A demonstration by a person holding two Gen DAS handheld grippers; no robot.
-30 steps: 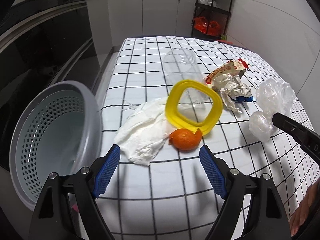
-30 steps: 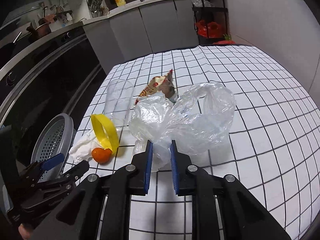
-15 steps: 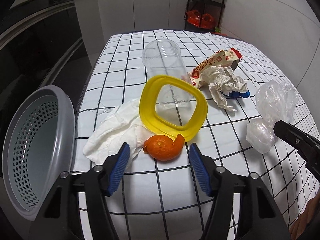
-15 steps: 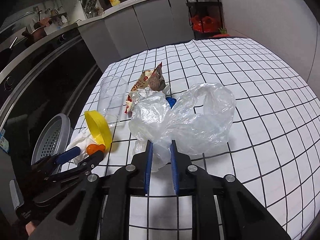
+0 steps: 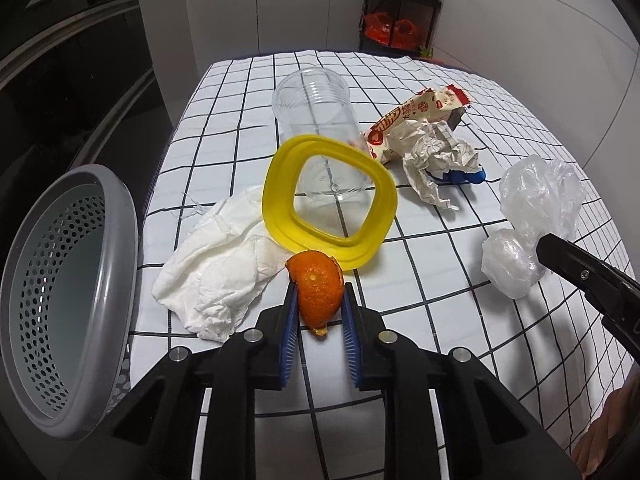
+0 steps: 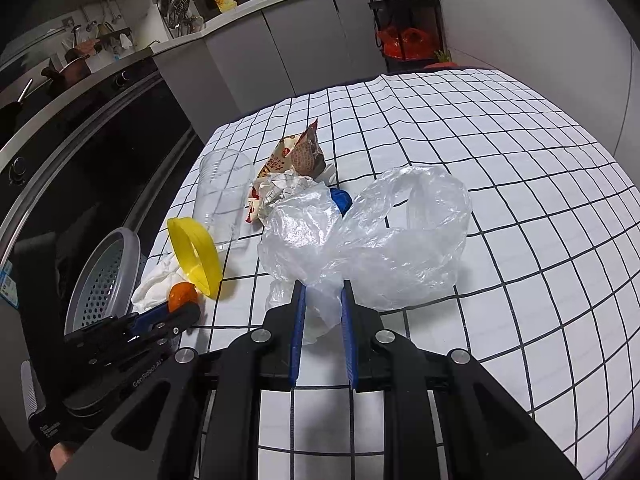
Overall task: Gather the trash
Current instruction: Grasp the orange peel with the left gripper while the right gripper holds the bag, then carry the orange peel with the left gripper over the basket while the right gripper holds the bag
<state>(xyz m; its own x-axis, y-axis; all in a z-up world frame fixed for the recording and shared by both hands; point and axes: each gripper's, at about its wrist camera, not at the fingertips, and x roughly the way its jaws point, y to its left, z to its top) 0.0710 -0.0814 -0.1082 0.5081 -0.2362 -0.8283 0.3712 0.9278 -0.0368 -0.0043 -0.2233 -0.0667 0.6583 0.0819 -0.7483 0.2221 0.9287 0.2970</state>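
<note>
My left gripper (image 5: pixel 319 300) is shut on an orange peel (image 5: pixel 318 286), held just above the checked tablecloth beside a white tissue (image 5: pixel 216 268) and a yellow ring lid (image 5: pixel 330 204). My right gripper (image 6: pixel 323 292) is shut on a clear plastic bag (image 6: pixel 372 240), which also shows in the left wrist view (image 5: pixel 536 208). A clear plastic cup (image 5: pixel 316 120) lies on its side behind the lid. A snack wrapper (image 5: pixel 416 118), crumpled paper (image 5: pixel 436 156) and a blue cap (image 5: pixel 464 177) lie further right.
A grey perforated bin (image 5: pixel 60 292) stands off the table's left edge, its mouth tilted toward the table; it also shows in the right wrist view (image 6: pixel 104 280). Kitchen cabinets (image 5: pixel 280 16) and a black shelf rack (image 5: pixel 400 12) stand beyond the table.
My left gripper moved forward and closed on the orange peel, which now stands upright between the pads. My right gripper keeps its hold on the plastic bag.
</note>
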